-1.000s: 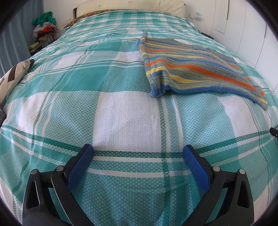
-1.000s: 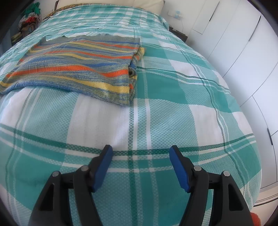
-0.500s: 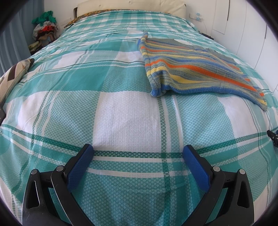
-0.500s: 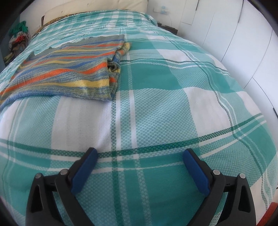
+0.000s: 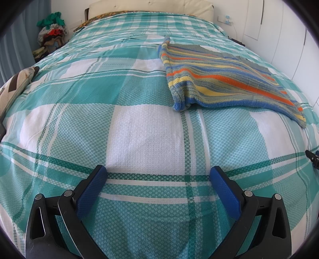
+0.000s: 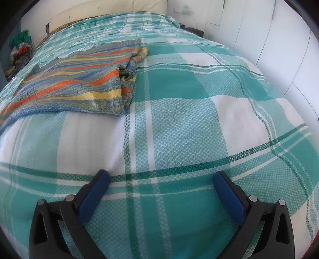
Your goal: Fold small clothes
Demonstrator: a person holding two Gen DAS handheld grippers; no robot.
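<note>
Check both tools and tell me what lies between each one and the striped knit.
Nothing visible does. Only bare checked bedspread lies between the open left tool and the striped knit. The right tool, whose jaws have just been opening and hold nothing, likewise has only bedspread before the knit.

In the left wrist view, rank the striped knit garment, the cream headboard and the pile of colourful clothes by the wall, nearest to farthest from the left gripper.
1. Striped knit garment, on the teal checked bedspread, ahead and right of the left gripper.
2. Pile of colourful clothes, far left, beside the bed.
3. Cream headboard, at the bed's far end.
</note>
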